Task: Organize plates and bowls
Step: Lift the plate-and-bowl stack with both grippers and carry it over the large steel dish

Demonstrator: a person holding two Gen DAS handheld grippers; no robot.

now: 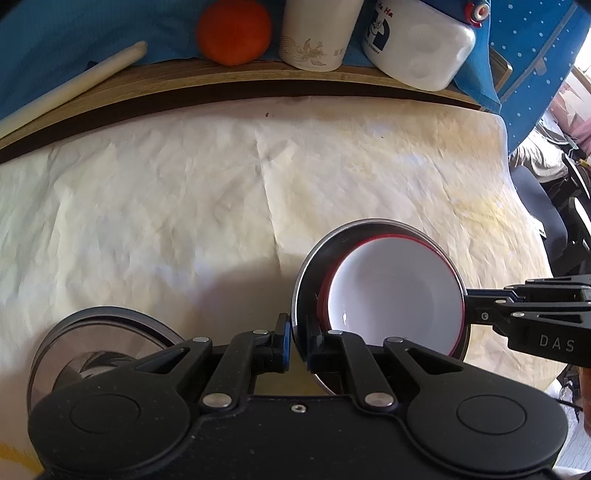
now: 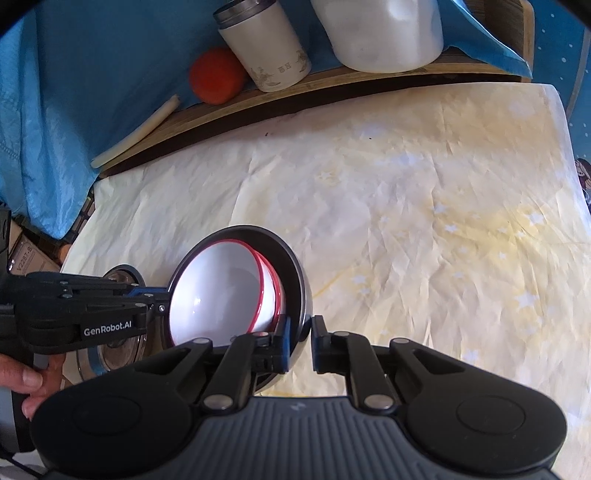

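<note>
A steel bowl (image 1: 306,266) holds two nested white bowls with red rims (image 1: 395,288), and the stack is lifted and tilted above the cream cloth. My left gripper (image 1: 297,341) is shut on the steel bowl's near rim. My right gripper (image 2: 299,341) grips the same steel bowl (image 2: 291,258) on its other side, rim between the fingers. The white bowls (image 2: 221,291) show in the right wrist view too. The right gripper also shows in the left wrist view (image 1: 476,304), and the left gripper shows in the right wrist view (image 2: 162,301). A second steel bowl (image 1: 103,343) rests on the cloth at left.
A wooden board (image 1: 221,81) runs along the back with an orange (image 1: 233,31), a white canister (image 1: 317,33), a white plastic jug (image 1: 417,44) and a pale stick (image 1: 74,83). Blue cloth hangs behind. The table's edge drops off at right (image 1: 517,192).
</note>
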